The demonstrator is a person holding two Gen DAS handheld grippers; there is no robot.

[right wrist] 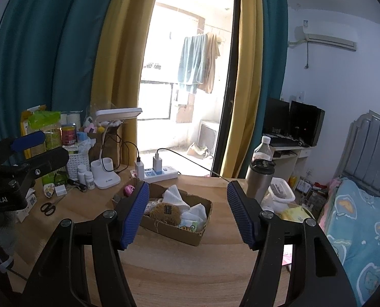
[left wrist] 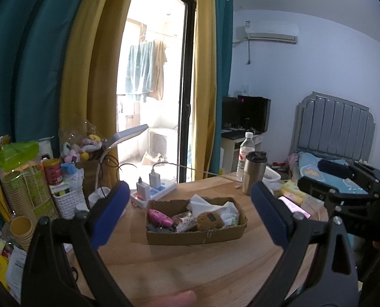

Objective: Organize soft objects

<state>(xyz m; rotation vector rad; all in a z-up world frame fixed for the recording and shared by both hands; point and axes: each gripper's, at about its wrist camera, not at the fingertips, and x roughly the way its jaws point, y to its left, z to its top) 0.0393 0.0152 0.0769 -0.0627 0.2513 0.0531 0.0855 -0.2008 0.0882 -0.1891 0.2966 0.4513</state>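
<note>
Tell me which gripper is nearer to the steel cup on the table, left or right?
Right, probably. The right gripper is open, with its right finger just before the steel cup. The left gripper is also open, facing the cardboard box, and the cup stands further behind it.

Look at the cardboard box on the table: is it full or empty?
Nearly full: the cardboard box holds a brown plush toy, white cloths and a pink item.
</note>
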